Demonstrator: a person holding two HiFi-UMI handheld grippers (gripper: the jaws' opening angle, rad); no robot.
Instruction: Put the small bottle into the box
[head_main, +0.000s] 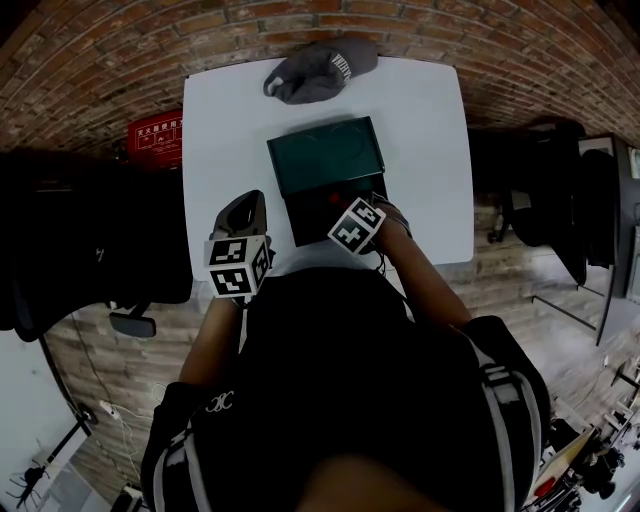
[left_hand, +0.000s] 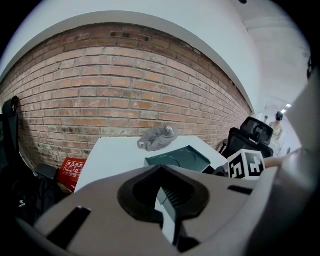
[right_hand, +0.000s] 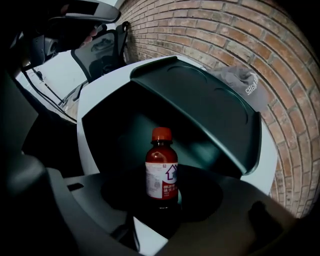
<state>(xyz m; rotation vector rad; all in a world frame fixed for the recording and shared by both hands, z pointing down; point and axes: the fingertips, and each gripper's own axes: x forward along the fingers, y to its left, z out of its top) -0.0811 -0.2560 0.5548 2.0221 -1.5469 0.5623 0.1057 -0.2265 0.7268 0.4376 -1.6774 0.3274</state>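
A small brown bottle (right_hand: 161, 172) with a red cap and a white label stands upright between the jaws of my right gripper (right_hand: 161, 197), which is shut on it. Behind it gapes the dark green box (right_hand: 125, 135), its lid (right_hand: 200, 110) raised. In the head view the right gripper (head_main: 342, 203) hangs over the box (head_main: 310, 225), and a red spot there is the bottle's cap (head_main: 335, 197). My left gripper (head_main: 245, 207) sits left of the box over the white table (head_main: 225, 120). Its jaws (left_hand: 165, 200) are together with nothing in them.
A grey baseball cap (head_main: 320, 70) lies at the table's far edge, behind the box lid (head_main: 325, 155). A red case (head_main: 155, 135) stands on the floor at the left by the brick wall. A black office chair (left_hand: 255, 132) stands right of the table.
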